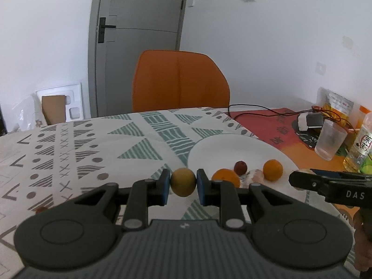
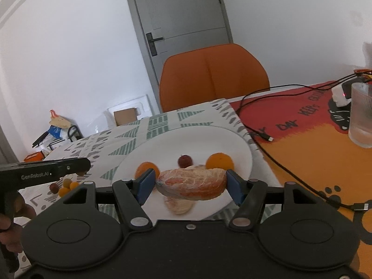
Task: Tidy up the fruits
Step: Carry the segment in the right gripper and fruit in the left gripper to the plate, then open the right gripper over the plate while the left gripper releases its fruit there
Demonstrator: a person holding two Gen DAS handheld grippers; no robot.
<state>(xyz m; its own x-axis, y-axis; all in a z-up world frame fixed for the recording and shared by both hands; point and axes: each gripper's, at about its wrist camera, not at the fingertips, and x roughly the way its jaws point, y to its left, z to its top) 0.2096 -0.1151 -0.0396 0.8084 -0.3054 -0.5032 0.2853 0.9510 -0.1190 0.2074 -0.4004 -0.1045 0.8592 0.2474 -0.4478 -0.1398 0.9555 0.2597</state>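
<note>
White walls, grey door (image 1: 137, 23) and orange chair (image 1: 179, 81) fill the top of both views; below, a table w/ patterned cloth (image 1: 81, 144) on the left and a red-orange mat (image 2: 313, 144) on the right. Left gripper (image 1: 182, 184), lower centre of its view, is clamped tight on a small yellow-green fruit (image 1: 183, 181), held above the cloth just left of the white plate (image 1: 223, 144). On the plate: two oranges (image 1: 272, 169), a small dark red fruit (image 1: 240, 167). Right gripper (image 2: 190, 184), about half open, pads pressed on a peeled citrus piece (image 2: 191, 182) over the plate's near part; another peeled bit (image 2: 179, 205) lies under it. More small fruits (image 2: 64, 187) sit on the cloth, lower left of the right view. Glass (image 2: 361, 116) stands at far right.
</note>
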